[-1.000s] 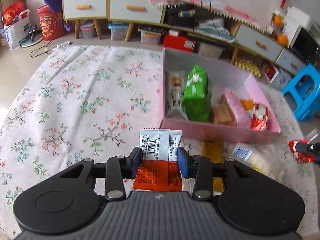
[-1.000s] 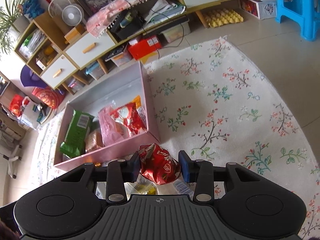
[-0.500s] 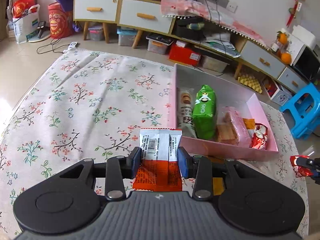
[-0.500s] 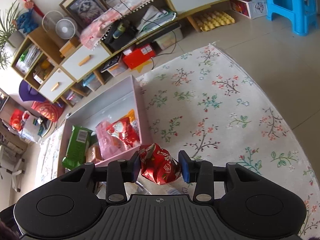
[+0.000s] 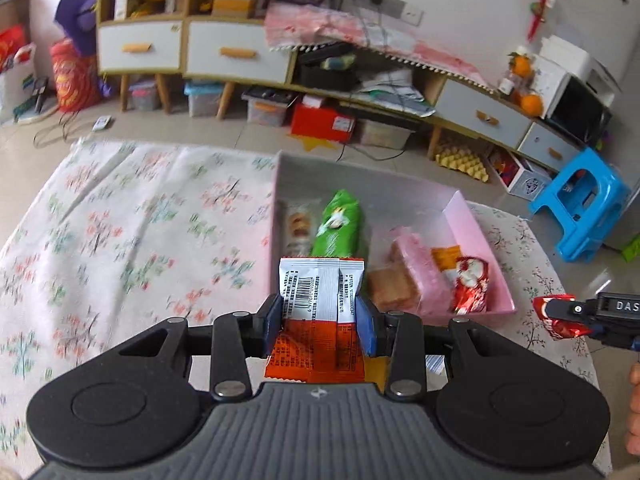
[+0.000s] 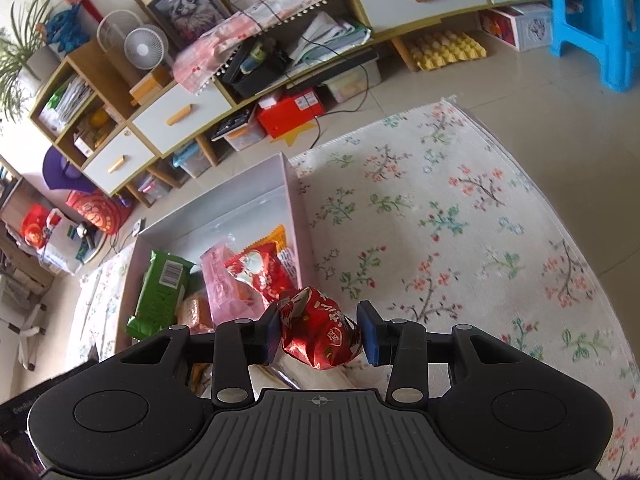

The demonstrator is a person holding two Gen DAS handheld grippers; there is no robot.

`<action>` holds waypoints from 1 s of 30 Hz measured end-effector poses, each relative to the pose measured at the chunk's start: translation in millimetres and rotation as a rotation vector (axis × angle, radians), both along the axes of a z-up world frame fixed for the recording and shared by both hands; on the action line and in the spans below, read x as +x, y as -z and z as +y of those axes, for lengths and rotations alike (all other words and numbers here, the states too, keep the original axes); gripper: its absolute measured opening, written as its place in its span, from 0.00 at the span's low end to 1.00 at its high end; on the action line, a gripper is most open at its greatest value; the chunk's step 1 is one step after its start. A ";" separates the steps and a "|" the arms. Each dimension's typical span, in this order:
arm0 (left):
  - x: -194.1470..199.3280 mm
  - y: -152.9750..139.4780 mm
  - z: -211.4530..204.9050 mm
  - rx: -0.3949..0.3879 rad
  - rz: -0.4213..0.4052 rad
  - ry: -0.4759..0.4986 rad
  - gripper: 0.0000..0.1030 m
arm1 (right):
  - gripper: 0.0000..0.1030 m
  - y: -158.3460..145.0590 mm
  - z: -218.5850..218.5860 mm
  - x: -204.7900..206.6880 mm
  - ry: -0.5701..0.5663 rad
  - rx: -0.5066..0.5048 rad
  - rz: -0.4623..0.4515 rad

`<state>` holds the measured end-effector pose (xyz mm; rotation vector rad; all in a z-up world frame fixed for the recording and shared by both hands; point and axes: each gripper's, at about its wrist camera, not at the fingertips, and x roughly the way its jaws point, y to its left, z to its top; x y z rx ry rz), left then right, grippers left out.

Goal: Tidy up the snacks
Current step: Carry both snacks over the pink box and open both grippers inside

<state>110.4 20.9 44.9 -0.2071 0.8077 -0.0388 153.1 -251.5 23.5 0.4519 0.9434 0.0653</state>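
My left gripper [image 5: 320, 322] is shut on a white and orange snack packet [image 5: 320, 304] and holds it just short of the near wall of the pink box [image 5: 468, 216]. The box holds a green packet [image 5: 338, 224], a biscuit pack [image 5: 298, 226], a pink wrapped pack [image 5: 420, 272] and a red candy bag [image 5: 470, 286]. My right gripper [image 6: 319, 330] is shut on a red foil snack [image 6: 318, 328], above the box's near right corner [image 6: 298, 240]. It also shows in the left wrist view [image 5: 560, 316], right of the box.
The box lies on a floral cloth [image 5: 132, 224] that also spreads to the right [image 6: 460, 240]. Loose snacks [image 5: 378, 368] lie under my left gripper. Low cabinets [image 5: 224, 52] and a blue stool [image 5: 584, 204] stand behind.
Both grippers have risen and moved toward the box with their snacks still held. The left one has come closer to the box's near wall.
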 end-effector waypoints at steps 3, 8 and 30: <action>10.9 -1.2 -8.6 -0.006 -0.015 0.018 0.35 | 0.38 -1.7 6.4 9.9 -0.015 -0.009 -0.009; 27.9 4.0 -25.5 -0.015 -0.014 0.060 0.35 | 0.38 -1.3 20.8 24.2 -0.055 0.026 -0.016; 46.7 23.1 -35.5 -0.063 -0.059 0.082 0.39 | 0.42 9.9 71.6 52.9 -0.176 0.030 -0.050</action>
